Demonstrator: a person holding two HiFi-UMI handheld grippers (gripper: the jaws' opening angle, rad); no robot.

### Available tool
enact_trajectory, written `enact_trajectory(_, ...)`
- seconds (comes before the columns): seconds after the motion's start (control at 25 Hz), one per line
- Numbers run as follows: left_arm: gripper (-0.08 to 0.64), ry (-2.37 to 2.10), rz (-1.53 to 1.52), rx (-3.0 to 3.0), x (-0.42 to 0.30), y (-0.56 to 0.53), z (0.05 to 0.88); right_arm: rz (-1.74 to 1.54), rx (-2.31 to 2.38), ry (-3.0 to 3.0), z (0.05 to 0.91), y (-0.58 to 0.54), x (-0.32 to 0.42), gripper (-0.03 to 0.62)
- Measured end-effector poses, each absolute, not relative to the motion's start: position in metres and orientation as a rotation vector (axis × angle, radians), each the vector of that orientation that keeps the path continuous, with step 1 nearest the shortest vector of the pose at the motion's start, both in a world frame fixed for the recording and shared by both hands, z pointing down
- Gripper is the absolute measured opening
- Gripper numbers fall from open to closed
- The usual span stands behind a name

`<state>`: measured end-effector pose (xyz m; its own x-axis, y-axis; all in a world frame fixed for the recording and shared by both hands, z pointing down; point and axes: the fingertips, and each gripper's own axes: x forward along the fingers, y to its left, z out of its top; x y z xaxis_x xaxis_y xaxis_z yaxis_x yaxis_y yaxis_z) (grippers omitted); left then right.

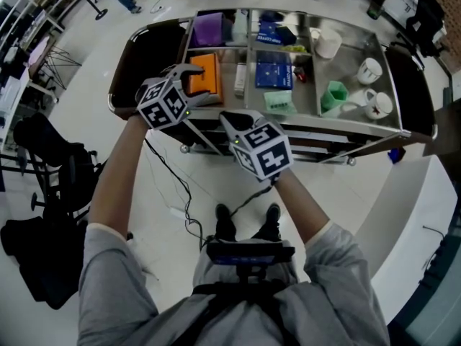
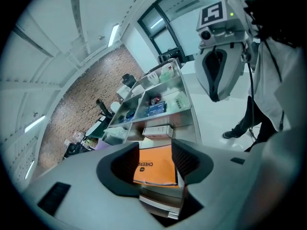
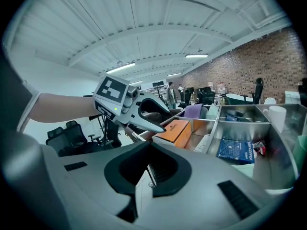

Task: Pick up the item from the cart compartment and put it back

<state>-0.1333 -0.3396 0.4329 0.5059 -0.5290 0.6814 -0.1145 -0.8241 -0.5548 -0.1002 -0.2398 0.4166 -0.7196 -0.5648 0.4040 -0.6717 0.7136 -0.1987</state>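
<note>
Hovering left gripper (image 2: 151, 153) above orange box (image 2: 156, 169): jaws spread wide, box framed between them, not touched. Box lies flat in cart compartment left of centre, slim white carton (image 2: 156, 131) just beside it. Steel cart (image 1: 346, 125) crowded elsewhere (cups, blue packets). Right gripper (image 3: 144, 178) hangs off cart's near edge, jaws drawn almost together, nothing in them. Box looks stiff card, light, smooth-faced, likely slippery. Best grip judged across narrow width, pads on side walls, gentle squeeze to avoid denting.
</note>
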Motion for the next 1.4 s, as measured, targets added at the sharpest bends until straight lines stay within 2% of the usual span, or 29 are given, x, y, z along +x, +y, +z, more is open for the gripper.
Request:
enact_trajectory(0.16,0.034,0.671,-1.117,-2.322,-0.132,-0.33,0.404,0.463,0.984,-2.606,0.412,-0.237,-0.095,0.009)
enact_trajectory(0.2,0.006,0.706,-1.083,-2.335,-0.133,-0.326,0.398,0.457,0.988,-2.605,0.411,-0.236,-0.093,0.009)
enact_trajectory(0.8,0.006,1.158,-0.647,-2.68,-0.147,-0.249,0.364,0.422,1.031,-2.598,0.404,-0.218,-0.069,0.009)
enact_trajectory(1.4,0.006,1.707,-0.401,-2.8,-0.19,-0.194,0.4,0.478,1.126,-2.569,0.43,-0.187,-0.006,0.009)
